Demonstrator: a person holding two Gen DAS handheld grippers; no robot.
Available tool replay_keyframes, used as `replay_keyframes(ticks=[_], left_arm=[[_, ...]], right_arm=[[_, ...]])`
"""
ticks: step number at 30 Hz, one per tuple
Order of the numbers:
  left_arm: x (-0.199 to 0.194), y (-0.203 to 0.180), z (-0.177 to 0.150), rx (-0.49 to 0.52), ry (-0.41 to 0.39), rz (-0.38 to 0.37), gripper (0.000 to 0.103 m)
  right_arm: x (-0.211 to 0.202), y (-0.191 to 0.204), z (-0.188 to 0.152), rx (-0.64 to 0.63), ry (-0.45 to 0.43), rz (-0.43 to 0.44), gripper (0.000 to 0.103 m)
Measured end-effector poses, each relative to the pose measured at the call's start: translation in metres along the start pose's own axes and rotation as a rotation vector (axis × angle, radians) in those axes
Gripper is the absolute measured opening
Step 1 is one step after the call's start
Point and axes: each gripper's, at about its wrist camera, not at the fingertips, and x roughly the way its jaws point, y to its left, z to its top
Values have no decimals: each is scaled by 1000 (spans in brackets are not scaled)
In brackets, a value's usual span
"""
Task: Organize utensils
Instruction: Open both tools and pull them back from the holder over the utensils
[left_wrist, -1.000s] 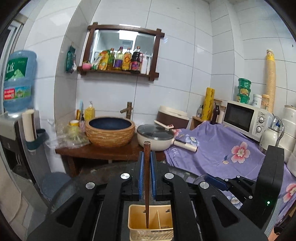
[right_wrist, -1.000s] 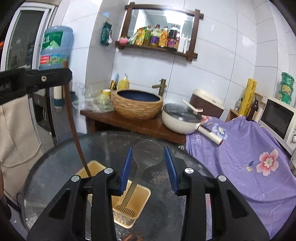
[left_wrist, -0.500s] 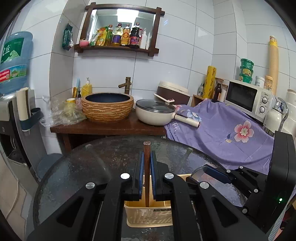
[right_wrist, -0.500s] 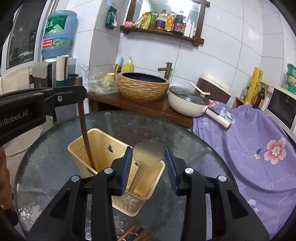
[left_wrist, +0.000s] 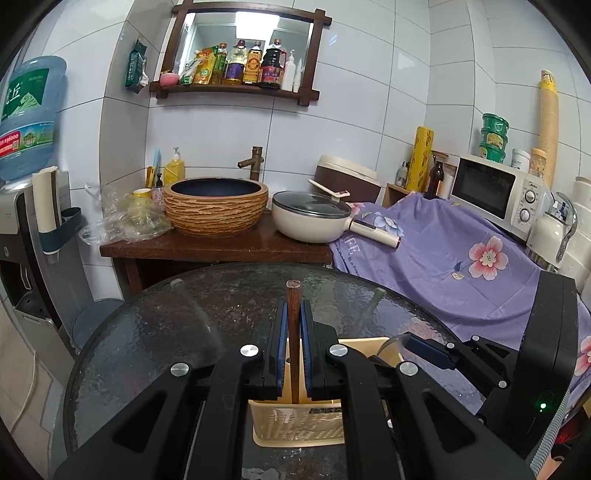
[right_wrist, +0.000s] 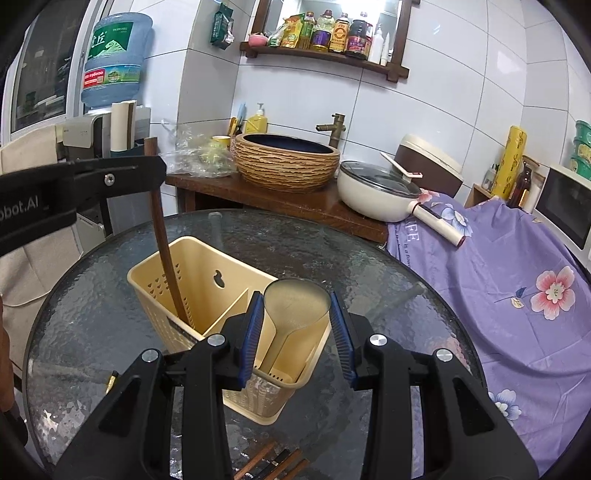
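My left gripper (left_wrist: 291, 345) is clenched on a dark brown wooden utensil handle (left_wrist: 293, 332), held near upright, its squared top end standing above the blue pads. In the right wrist view the same handle (right_wrist: 166, 251) slants down into the left compartment of the cream plastic utensil basket (right_wrist: 207, 266); its lower end is hidden behind the basket wall.

My right gripper (right_wrist: 297, 332) has its jaws opening. The translucent plastic ladle (right_wrist: 295, 306) stands between them, bowl uppermost, handle down in the right compartment. I see a narrow gap at each pad.

The basket has perforated walls, a centre divider and a hanging hole. It sits on the round textured glass table (right_wrist: 110, 295). Several chopsticks (right_wrist: 273, 465) lie on the glass by the near edge.
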Motion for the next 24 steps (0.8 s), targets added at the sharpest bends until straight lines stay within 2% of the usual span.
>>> replay_keyframes(ticks=[2,3,4,6,9,11,13,17,24], left_arm=[[-1,0,0,2,0,2,27],[-4,0,-1,4,-12,6,40],[-7,0,-1,10,-25,7,46],[-12,-2,-1,29,-34,-1,48],[-21,-6,-4,54,-37,-10,62],[-30,-6,-8,62,-52,-10,72],[-41,-3,-17,67,-59,-11,82],[-50,4,-37,68,-18,4,88],[-51,32,-95,25,154,78,88]], right_arm=[[-3,1,0,-5,-12,-7,69],[-6,1,-1,-7,-32,-15,71],[-9,0,-1,-8,-45,-17,71],[-15,0,-3,-7,-54,-8,71],[-25,-1,-7,-1,-69,0,72],[-35,-1,-12,-1,-87,0,76],[-45,0,-22,9,-83,31,78],[-58,7,-47,15,-32,94,78],[-70,39,-102,-45,64,190,78]])
